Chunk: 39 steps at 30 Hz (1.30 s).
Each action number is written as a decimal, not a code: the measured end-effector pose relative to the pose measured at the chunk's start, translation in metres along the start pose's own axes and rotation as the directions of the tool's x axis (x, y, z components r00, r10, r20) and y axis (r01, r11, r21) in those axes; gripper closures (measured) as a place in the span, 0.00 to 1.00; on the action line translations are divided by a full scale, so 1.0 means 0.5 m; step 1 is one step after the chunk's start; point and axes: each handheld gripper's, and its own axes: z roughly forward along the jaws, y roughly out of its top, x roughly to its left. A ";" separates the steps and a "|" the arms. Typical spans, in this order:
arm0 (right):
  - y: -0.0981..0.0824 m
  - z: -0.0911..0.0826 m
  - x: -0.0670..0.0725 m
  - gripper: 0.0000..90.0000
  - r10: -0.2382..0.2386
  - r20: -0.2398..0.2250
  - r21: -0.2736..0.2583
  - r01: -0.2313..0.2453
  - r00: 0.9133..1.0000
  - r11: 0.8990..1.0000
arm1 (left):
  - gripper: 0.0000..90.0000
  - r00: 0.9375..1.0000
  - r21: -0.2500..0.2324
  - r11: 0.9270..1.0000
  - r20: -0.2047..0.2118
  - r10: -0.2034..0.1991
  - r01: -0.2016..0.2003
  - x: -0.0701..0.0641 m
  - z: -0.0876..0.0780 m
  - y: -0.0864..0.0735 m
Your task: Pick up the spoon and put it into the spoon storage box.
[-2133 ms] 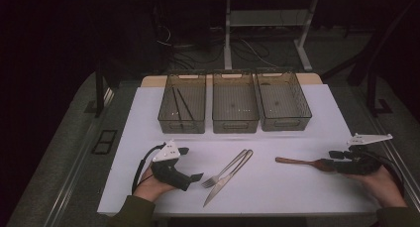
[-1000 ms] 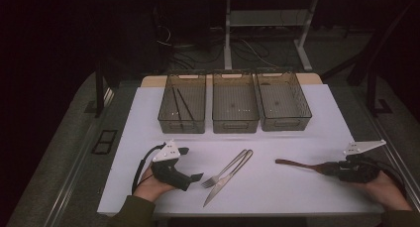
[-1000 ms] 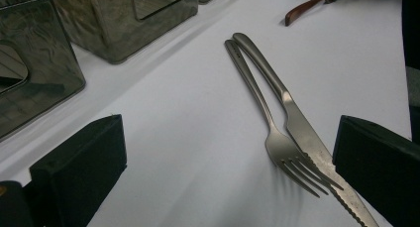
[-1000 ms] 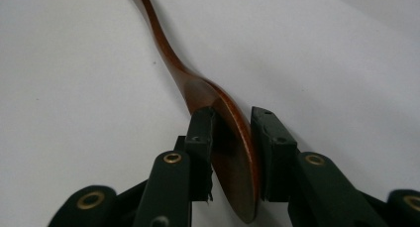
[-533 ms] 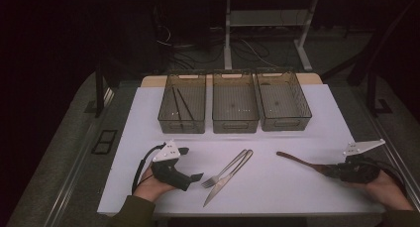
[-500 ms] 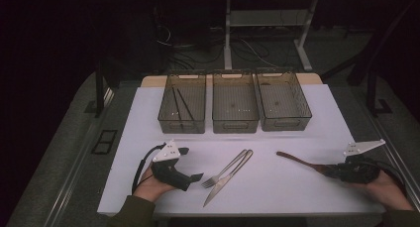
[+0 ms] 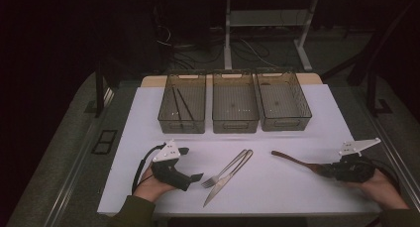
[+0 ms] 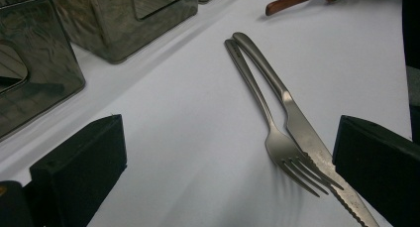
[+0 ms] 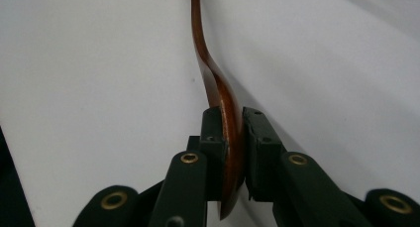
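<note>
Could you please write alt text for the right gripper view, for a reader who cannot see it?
The right claw is shut on the bowl end of a brown wooden spoon, one black pad on each side. The spoon's curved handle runs away from the camera, up the picture, over a white table.

A metal fork (image 7: 229, 168) and a knife (image 7: 225, 185) are lying side by side near the middle of the white table (image 7: 317, 113), their handles touching at the far end and angling toward the right. Beyond them, three clear bins are sitting in a row: the left bin (image 7: 182, 109) is holding two dark sticks (image 7: 180, 104), the middle bin (image 7: 235, 108) and the right bin (image 7: 283, 106) standing just beside it.
</note>
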 end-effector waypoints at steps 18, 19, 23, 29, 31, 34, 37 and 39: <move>0.059 -0.015 0.011 0.88 0.050 0.047 -0.131 -0.043 0.998 0.990 | 0.00 1.000 0.005 1.000 -0.003 0.008 -0.008 0.002 0.000 0.000; 0.062 -0.015 0.012 0.88 0.056 0.047 -0.134 -0.049 0.997 0.990 | 0.00 1.000 0.003 1.000 -0.004 0.007 -0.007 0.002 -0.001 0.000; 0.078 -0.017 0.012 0.88 0.064 0.056 -0.149 -0.055 0.996 0.987 | 0.00 1.000 -0.006 1.000 0.000 -0.005 0.005 0.002 -0.001 -0.001; 0.110 -0.015 0.007 0.88 0.087 0.069 -0.172 -0.074 0.994 0.982 | 0.00 1.000 -0.016 1.000 0.006 -0.020 0.020 0.009 -0.003 -0.008; 0.120 -0.013 0.007 0.88 0.097 0.075 -0.177 -0.082 0.992 0.981 | 0.00 1.000 -0.024 0.999 0.007 -0.021 0.021 0.011 -0.005 -0.008; 0.138 -0.008 0.007 0.88 0.104 0.082 -0.185 -0.088 0.991 0.979 | 0.00 1.000 -0.028 0.999 0.007 -0.025 0.025 0.009 -0.006 -0.008; 0.152 -0.004 0.007 0.88 0.113 0.087 -0.191 -0.094 0.990 0.977 | 0.00 1.000 -0.027 0.999 0.012 -0.024 0.024 0.008 -0.005 -0.008; 0.163 -0.002 0.009 0.88 0.120 0.091 -0.201 -0.100 0.989 0.975 | 0.00 1.000 -0.030 0.999 0.013 -0.026 0.027 0.007 -0.005 -0.008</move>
